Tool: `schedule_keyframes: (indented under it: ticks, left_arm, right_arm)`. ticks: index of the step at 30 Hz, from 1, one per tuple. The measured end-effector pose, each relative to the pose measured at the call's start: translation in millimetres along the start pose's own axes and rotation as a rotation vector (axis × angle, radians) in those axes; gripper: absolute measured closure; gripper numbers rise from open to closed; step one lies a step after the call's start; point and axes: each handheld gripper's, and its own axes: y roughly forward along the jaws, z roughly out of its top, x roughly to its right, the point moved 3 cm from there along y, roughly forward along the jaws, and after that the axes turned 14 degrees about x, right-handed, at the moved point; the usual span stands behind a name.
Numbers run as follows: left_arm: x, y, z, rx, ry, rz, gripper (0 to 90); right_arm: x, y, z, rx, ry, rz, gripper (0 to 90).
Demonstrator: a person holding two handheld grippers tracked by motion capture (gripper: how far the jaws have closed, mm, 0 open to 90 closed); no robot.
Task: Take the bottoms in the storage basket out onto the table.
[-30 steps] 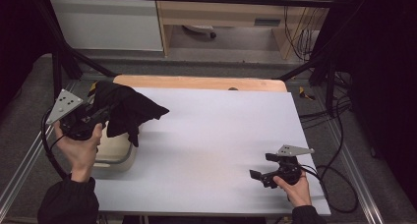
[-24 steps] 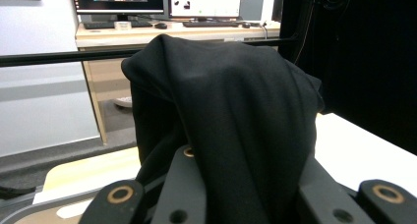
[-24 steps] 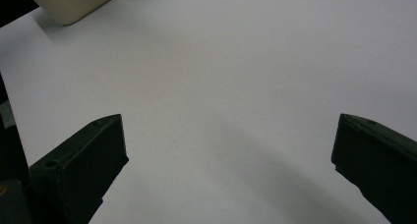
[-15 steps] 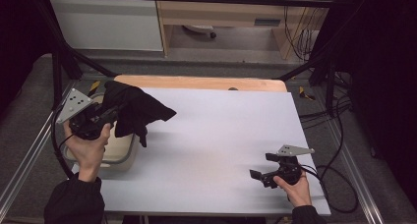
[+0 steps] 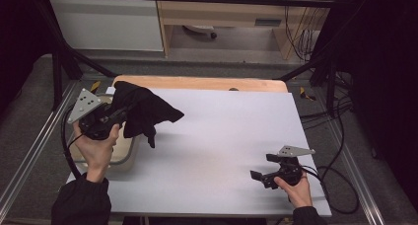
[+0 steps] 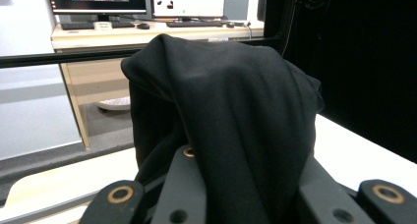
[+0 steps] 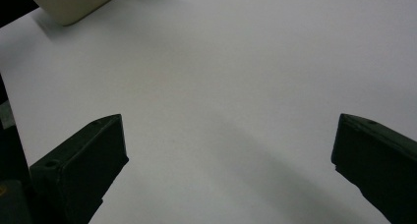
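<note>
A black cloth (image 5: 147,111) hangs in a bunch above the left part of the white table (image 5: 222,136), one tail dangling toward the tabletop. My left gripper (image 5: 118,115) is shut on the black cloth, held up in a person's hand over the tub's far edge. In the left gripper view the cloth (image 6: 221,111) drapes over both jaws and hides their tips. My right gripper (image 5: 263,167) rests low near the table's front right corner. In the right gripper view its jaws (image 7: 228,150) stand wide open over bare tabletop with nothing between them.
A beige tub (image 5: 123,153) sits at the table's left edge, under the left hand; its corner shows far off in the right gripper view (image 7: 74,3). A wooden board (image 5: 197,82) lines the far edge. Black frame bars and cables ring the table.
The left gripper has carried the black cloth a little to the right, away from the tub. The right gripper has kept still.
</note>
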Motion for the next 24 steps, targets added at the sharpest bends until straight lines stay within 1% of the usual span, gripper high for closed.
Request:
schedule_keyframes:
  ticks: [11,24]
  left_arm:
    - [13.1,8.4,-2.4,0.002,0.010,-0.017,81.3]
    - [24.8,16.9,-5.5,-0.002,0.017,-0.033,81.3]
  right_arm:
    - [0.0,-0.1,0.0,-0.001,-0.001,0.001,0.7]
    - [-0.1,-0.3,0.1,0.000,0.001,-0.001,0.7]
